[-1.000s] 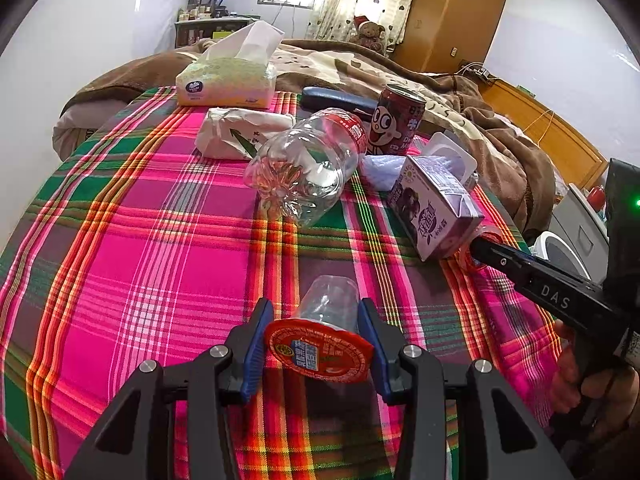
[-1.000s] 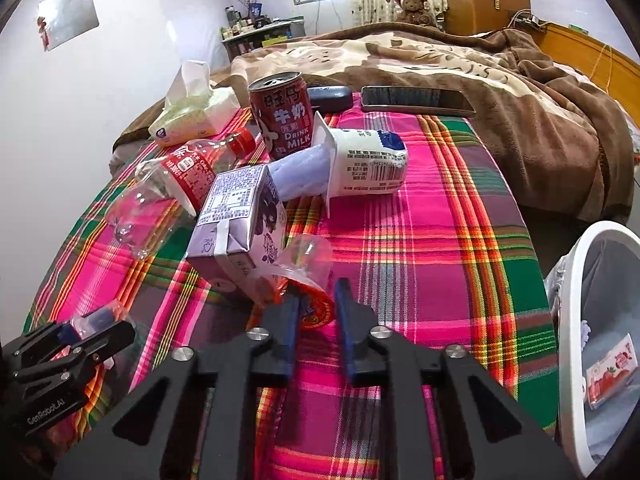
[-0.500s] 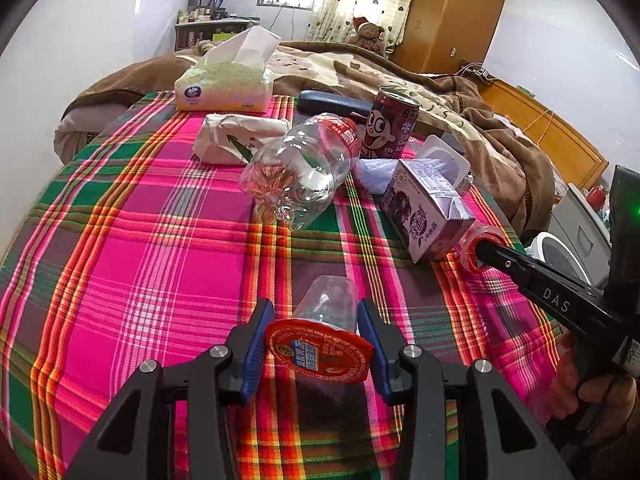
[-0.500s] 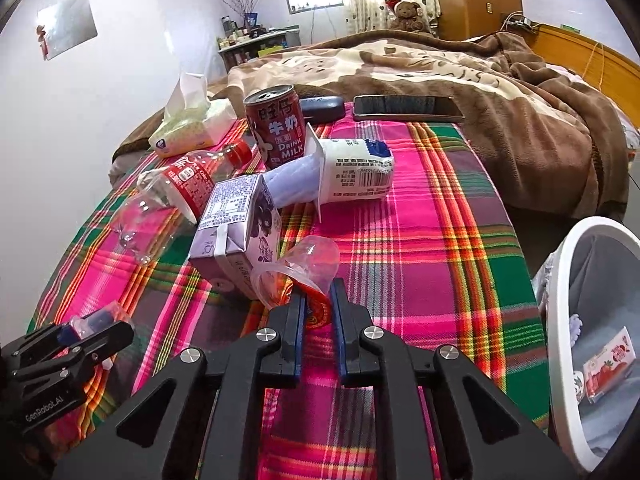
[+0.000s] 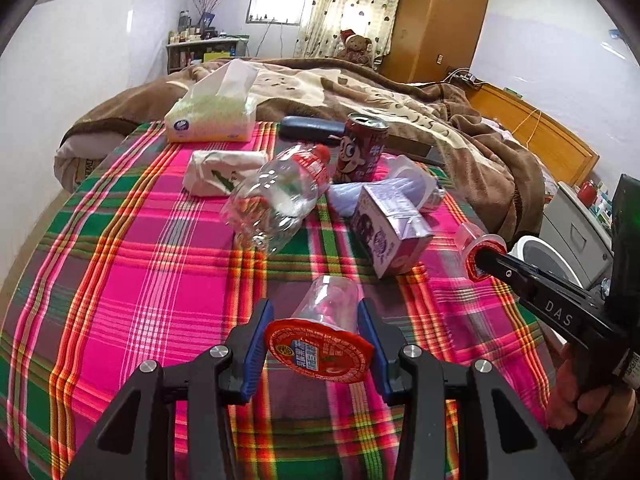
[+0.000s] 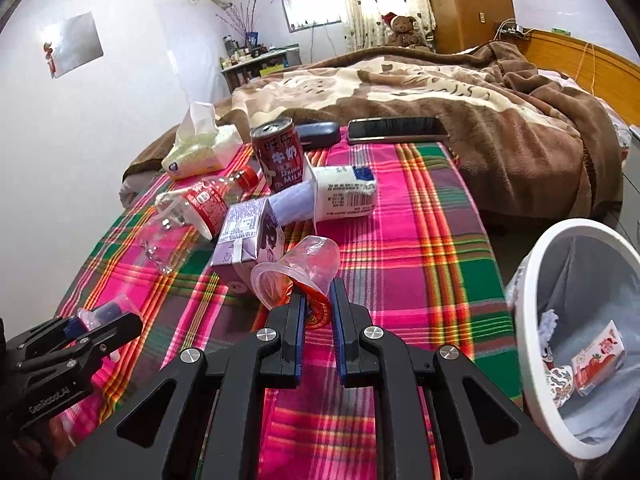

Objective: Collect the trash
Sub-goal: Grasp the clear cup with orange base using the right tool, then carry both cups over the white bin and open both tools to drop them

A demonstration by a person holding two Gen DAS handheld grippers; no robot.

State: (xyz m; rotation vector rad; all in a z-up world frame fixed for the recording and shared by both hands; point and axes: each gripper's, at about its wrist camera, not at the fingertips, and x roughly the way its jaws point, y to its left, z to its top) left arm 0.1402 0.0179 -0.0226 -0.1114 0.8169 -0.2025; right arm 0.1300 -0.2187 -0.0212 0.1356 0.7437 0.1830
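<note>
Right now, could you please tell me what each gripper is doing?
Left gripper: closed on a clear cup.
Right gripper: just closed on another cup's red lid.

Each camera sits just behind its own gripper's fingers and looks forward and downward along them across the plaid cloth (image 5: 132, 248) toward the brown blanket (image 6: 500, 128) and far window. The left wrist view looks from the cloth's left side; the right gripper (image 5: 478, 258) enters at its right edge. The right wrist view looks from the cloth's right side, beside the white bin (image 6: 532, 280), with the left gripper (image 6: 100, 314) low left. Both share the red can (image 5: 362, 148) (image 6: 278, 154), purple carton (image 5: 386, 232) (image 6: 248, 232) and clear bottle (image 5: 276, 196) (image 6: 188, 212).
</note>
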